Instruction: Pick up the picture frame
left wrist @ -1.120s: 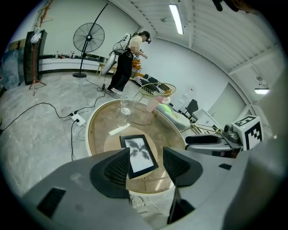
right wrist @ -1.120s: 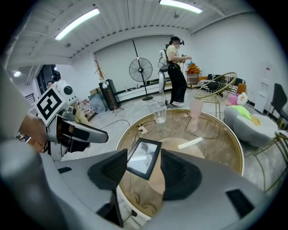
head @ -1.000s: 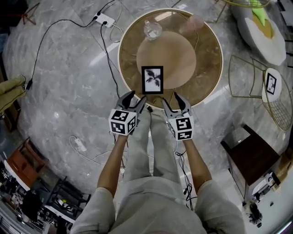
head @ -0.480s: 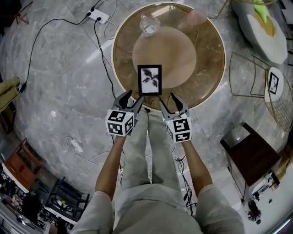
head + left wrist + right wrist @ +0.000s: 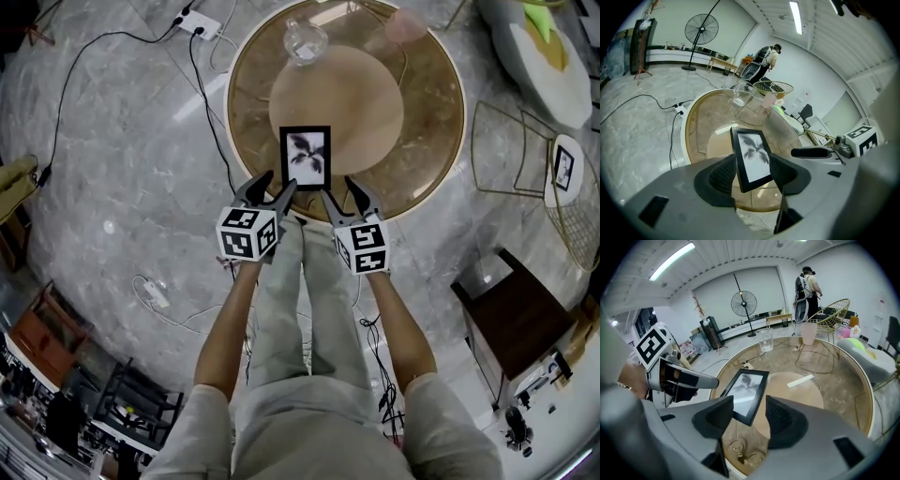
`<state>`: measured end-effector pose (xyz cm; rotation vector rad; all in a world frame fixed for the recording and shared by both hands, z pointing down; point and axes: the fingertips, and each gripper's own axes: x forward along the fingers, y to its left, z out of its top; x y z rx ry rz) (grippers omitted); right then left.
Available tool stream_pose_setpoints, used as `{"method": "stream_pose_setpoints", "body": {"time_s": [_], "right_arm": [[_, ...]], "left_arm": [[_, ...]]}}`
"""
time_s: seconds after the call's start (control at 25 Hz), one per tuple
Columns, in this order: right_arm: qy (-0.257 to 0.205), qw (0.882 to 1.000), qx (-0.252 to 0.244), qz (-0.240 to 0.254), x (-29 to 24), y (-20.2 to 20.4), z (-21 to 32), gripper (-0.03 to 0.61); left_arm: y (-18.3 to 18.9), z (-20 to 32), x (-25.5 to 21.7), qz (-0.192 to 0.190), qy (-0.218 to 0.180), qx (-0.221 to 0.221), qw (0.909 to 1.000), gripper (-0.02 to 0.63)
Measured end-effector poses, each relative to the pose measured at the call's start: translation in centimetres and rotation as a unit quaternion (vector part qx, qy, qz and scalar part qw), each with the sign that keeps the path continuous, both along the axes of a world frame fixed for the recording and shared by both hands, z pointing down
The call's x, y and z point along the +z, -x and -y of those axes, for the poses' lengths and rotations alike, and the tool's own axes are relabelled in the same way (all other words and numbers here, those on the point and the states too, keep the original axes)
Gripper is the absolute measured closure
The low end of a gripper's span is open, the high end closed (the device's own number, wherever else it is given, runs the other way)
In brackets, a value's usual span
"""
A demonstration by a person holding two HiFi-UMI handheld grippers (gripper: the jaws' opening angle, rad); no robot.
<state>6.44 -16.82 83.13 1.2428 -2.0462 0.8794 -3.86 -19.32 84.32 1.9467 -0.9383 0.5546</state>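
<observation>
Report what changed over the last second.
Both grippers moved forward to the picture frame; its near corners now show between the open jaws of the left gripper and the right gripper. Neither has closed on it. Frame, glass and round table stayed put.

Head overhead, gripper views level (table [image 5: 431, 122] shared)

Left tool [image 5: 278, 186] and right tool [image 5: 339, 190] point forward, jaws apart.
</observation>
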Motion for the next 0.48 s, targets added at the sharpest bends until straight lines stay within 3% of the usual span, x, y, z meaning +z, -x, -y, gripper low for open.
{"method": "stream_pose_setpoints", "body": {"time_s": [0.48], "right_arm": [[0.026,1.000,0.003,-0.003,2.6,0.1,2.4,0.380]], "left_arm": [[-0.8,1.2,3.0,0.019,0.019,0.012,0.9996,0.393]]}}
